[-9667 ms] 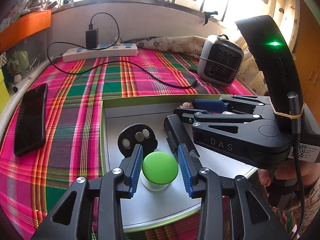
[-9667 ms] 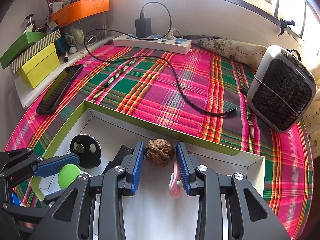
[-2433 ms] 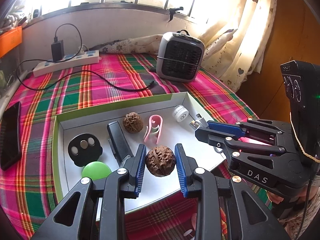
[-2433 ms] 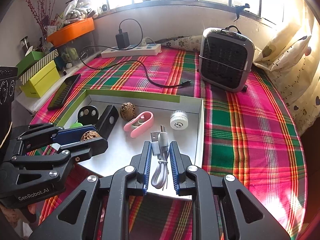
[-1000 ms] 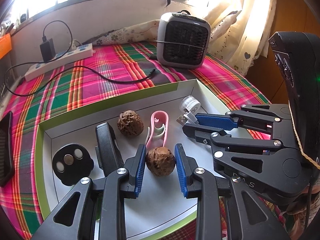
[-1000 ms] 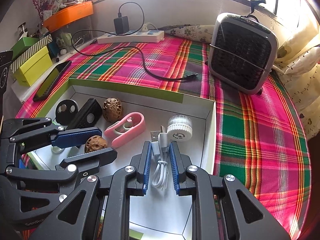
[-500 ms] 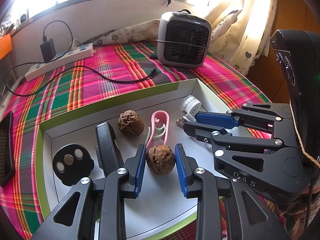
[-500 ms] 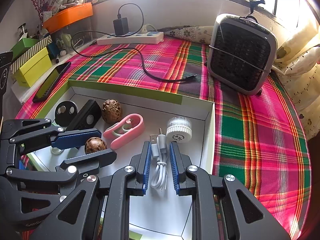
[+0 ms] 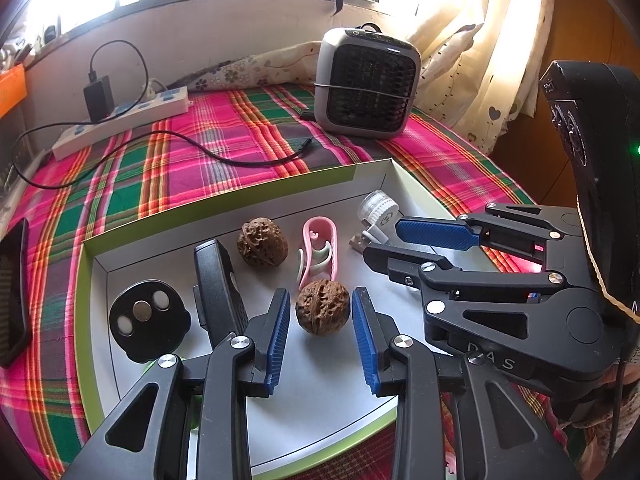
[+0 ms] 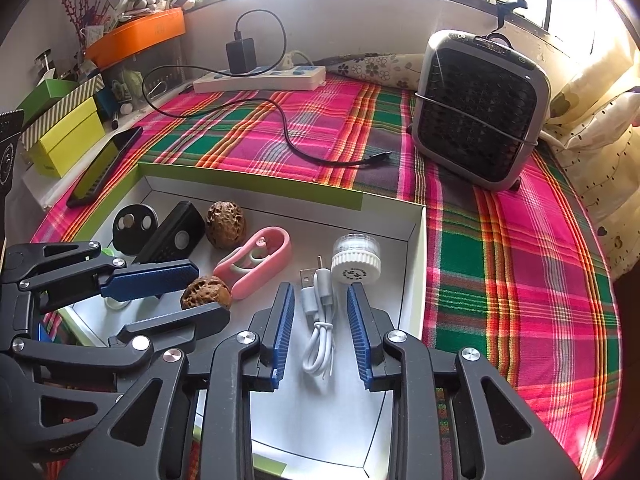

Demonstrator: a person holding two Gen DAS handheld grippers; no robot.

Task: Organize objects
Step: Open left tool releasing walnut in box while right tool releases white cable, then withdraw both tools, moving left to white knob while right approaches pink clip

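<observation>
Both sets of jaws opening, left gripper [image 9: 320, 334] releasing the walnut [image 9: 323, 306], right gripper [image 10: 320, 332] freeing the cable [image 10: 318, 326] (round nut could roll).

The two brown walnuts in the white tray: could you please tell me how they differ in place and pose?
The near brown walnut lies between the opening jaws of the left hand-held gripper, untouched; the far brown walnut lies clear of both grippers. The near one shows its seam running top to bottom; the far one shows none. Both are wrinkled, similar in size, and rest on the white tray.
</observation>
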